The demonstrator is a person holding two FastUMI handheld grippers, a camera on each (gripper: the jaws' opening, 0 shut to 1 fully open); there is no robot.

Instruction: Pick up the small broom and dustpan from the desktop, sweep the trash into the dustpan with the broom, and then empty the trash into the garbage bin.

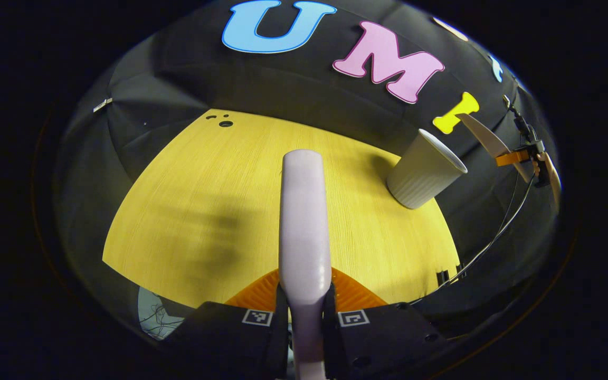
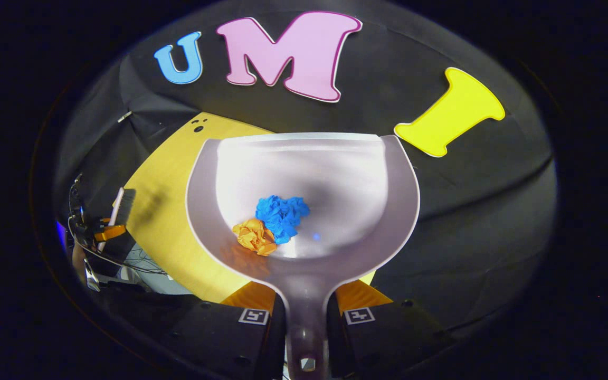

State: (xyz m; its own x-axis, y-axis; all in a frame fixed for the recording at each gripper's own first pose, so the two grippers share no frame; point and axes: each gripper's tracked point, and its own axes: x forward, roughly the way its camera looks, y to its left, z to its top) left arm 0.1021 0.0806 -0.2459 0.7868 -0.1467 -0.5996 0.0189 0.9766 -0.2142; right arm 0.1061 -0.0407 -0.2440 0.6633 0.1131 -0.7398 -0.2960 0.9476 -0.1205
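Two paper wads, blue and orange, lie in the dustpan, whose handle the right gripper pinches above the desk. Left gripper clamps the broom handle; the bin stands on the desk near the wall.

Both views are sharp at centre and bent strongly by the fisheye toward the edges. The yellow desktop is brightly lit from above, with soft blurred shadows across it. The dustpan carries a mild sheen (no hard glare). The booth surroundings stay dim.
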